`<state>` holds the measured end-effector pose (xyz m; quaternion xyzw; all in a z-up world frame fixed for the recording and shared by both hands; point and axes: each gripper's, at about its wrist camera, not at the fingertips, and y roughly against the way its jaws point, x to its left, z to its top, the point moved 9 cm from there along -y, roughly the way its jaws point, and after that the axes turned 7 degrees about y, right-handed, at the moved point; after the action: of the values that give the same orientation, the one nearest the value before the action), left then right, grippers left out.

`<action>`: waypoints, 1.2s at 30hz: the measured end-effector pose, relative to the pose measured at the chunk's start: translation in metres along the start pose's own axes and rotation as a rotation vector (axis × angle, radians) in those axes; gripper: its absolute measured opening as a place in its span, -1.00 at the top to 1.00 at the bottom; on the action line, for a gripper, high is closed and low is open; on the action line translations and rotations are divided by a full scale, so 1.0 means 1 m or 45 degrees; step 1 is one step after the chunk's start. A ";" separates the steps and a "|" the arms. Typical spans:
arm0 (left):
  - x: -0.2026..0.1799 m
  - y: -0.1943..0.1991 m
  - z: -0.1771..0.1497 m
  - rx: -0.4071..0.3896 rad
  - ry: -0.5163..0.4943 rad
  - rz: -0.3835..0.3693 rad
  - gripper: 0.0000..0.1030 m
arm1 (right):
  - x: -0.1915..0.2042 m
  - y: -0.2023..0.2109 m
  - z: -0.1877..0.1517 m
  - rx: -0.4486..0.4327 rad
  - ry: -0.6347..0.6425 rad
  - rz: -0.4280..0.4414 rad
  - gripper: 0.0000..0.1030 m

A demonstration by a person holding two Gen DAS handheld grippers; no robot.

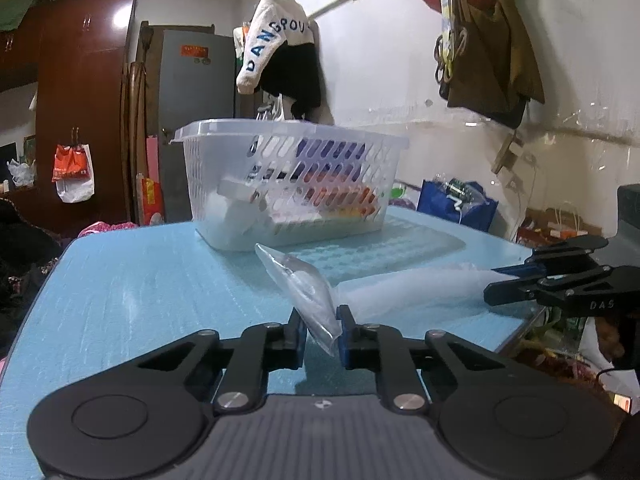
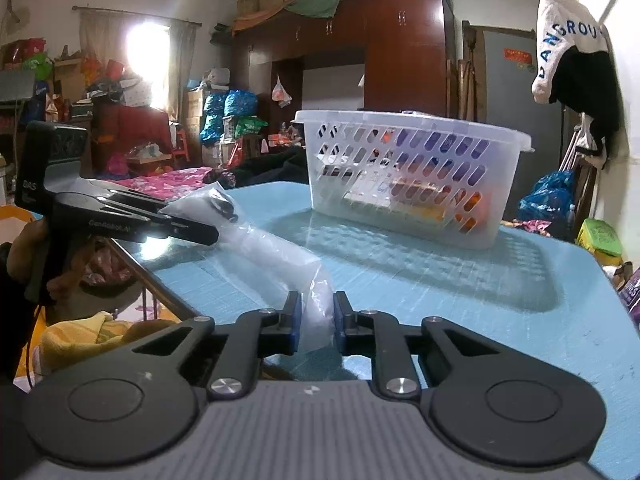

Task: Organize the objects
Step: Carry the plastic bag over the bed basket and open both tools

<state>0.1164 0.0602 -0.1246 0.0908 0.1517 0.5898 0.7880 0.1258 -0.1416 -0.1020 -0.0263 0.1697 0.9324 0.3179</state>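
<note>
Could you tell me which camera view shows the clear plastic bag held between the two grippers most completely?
The right wrist view: the clear plastic bag runs unbroken from the left gripper to the right gripper. The left wrist view shows one end pinched upright at the left gripper, while the rest lies pale and blurred toward the right gripper.

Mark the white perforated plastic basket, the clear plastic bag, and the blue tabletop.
white perforated plastic basket (image 1: 320, 184): left wrist view, front wall.
clear plastic bag (image 2: 276, 252): right wrist view, mid-section.
blue tabletop (image 1: 140, 288): left wrist view, bare surface.
</note>
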 end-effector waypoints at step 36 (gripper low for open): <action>-0.033 -0.021 0.207 -0.321 -0.106 0.109 0.64 | -0.108 -0.016 0.174 -0.260 0.093 -0.149 0.66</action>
<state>0.1983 0.0304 0.0669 0.0217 0.0396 0.6329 0.7729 0.2311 -0.1350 0.0736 -0.1025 0.0834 0.9231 0.3612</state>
